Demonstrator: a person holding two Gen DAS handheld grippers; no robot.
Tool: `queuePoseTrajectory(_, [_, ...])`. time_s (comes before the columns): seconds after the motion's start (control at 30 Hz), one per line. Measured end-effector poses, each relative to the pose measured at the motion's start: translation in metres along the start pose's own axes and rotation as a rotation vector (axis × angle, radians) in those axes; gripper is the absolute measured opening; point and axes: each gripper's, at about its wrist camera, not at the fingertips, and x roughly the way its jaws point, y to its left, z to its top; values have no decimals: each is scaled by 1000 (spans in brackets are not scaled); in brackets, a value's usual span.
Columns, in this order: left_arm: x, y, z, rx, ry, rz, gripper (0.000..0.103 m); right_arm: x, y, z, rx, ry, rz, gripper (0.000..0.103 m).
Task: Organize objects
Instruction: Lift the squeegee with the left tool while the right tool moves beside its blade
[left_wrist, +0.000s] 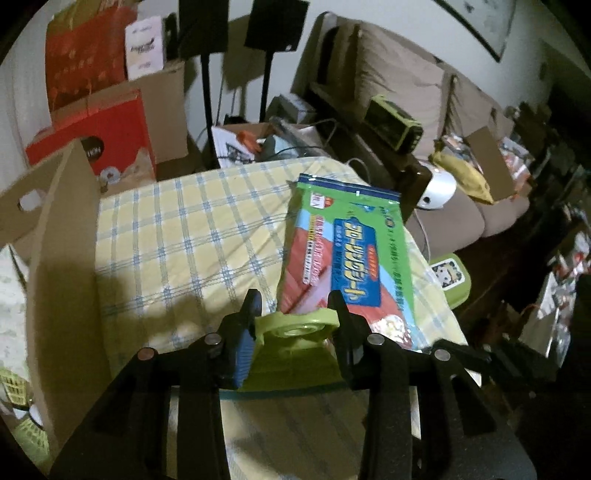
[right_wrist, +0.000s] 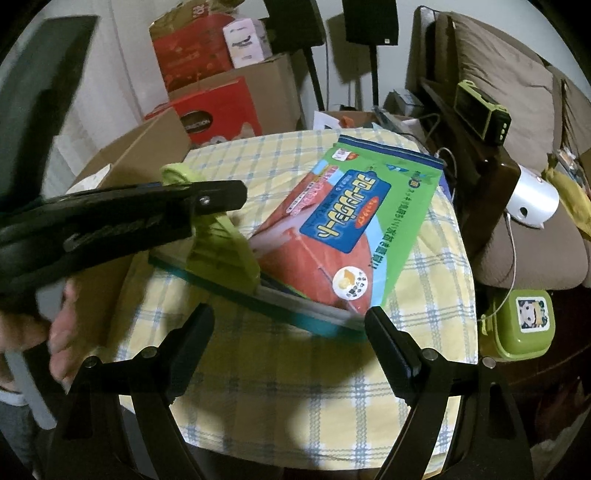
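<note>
My left gripper (left_wrist: 295, 314) is shut on the handle of a light-green squeegee (left_wrist: 295, 347), held over the checked tablecloth. In the right wrist view the left gripper (right_wrist: 225, 195) comes in from the left, and the squeegee (right_wrist: 218, 247) hangs from it with its teal blade (right_wrist: 258, 299) low over the cloth. A flat green, blue and red packet (left_wrist: 354, 258) lies on the table just beyond the squeegee; it also shows in the right wrist view (right_wrist: 347, 229). My right gripper (right_wrist: 291, 325) is open and empty, just in front of the blade.
An open cardboard box (left_wrist: 62, 236) stands at the table's left edge, also in the right wrist view (right_wrist: 147, 147). Red boxes (left_wrist: 110, 136) and speaker stands are behind. A sofa (left_wrist: 443, 122) with clutter is on the right. A green lunch box (right_wrist: 524, 325) sits beside the table.
</note>
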Motion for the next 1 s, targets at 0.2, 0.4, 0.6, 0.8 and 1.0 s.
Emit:
queuePoseTrajectory(0.2, [-25, -13, -27, 70, -58, 20, 35, -1, 2, -4, -13, 0, -2, 85])
queuePoseTrajectory(0.4, [-39, -18, -49, 52, -55, -11, 36, -4, 8, -15, -43, 17, -17, 84])
queuePoseTrajectory(0.6, [-51, -13, -68, -2, -48, -59, 36, -2, 5, -26, -41, 34, -16, 81])
queuePoseTrajectory(0.8, [-56, -4, -88, -42, 9, -79, 26, 3, 10, -37, -69, 64, -1, 76])
queuePoseTrajectory(1.0, [-54, 4, -104, -71, 51, -73, 26, 4, 13, -42, -90, 82, 4, 75])
